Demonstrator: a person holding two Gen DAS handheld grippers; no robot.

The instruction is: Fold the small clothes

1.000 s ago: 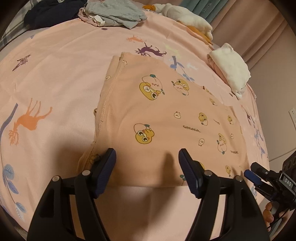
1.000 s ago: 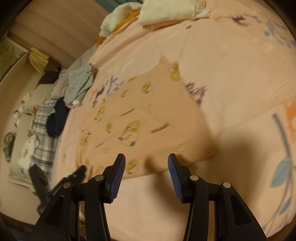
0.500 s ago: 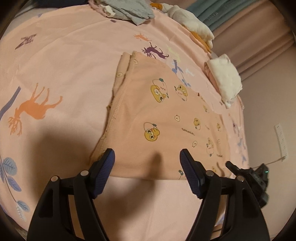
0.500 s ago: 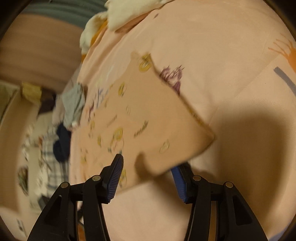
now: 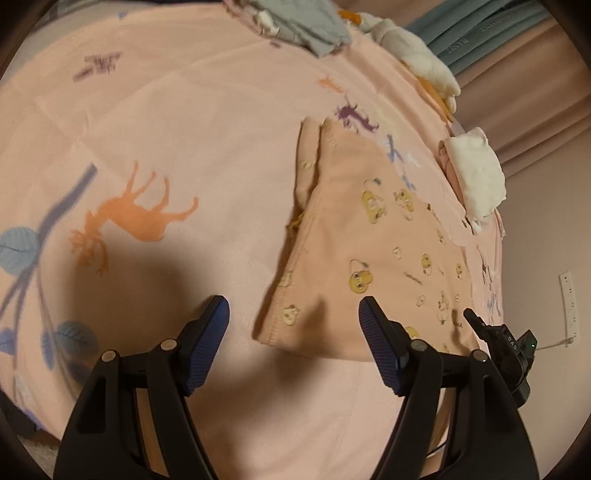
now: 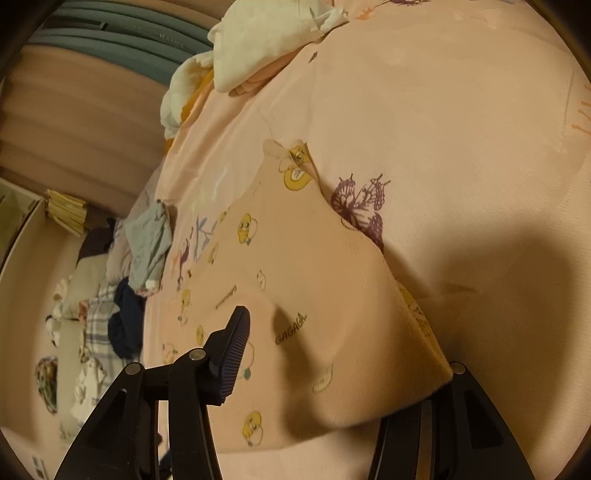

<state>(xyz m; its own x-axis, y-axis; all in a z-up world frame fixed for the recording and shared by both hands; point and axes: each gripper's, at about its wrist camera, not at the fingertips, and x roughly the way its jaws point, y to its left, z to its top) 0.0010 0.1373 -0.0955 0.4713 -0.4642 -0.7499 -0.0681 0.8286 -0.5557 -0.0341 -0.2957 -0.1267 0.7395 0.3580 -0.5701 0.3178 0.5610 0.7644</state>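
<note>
Two grippers face us nearest: our left gripper (image 5: 293, 325) hangs with fingers spread above the near-left corner of the peach garment (image 5: 373, 266), gripping nothing. Our right gripper (image 6: 343, 354) has the garment's near-right corner raised between its fingers; whether they pinch it we cannot tell. The garment lies on the pink bedsheet (image 5: 184, 155). Farther off sit a white folded pile (image 5: 476, 173) and grey clothes (image 5: 314, 26).

A pink bedsheet (image 5: 192, 155) printed with an orange deer (image 5: 136, 218) and a purple butterfly (image 6: 360, 208) covers the bed, with pink curtains (image 5: 532, 92) and a plaid blanket (image 6: 96, 325) beyond; a wall outlet strip (image 5: 569, 302) shows right.
</note>
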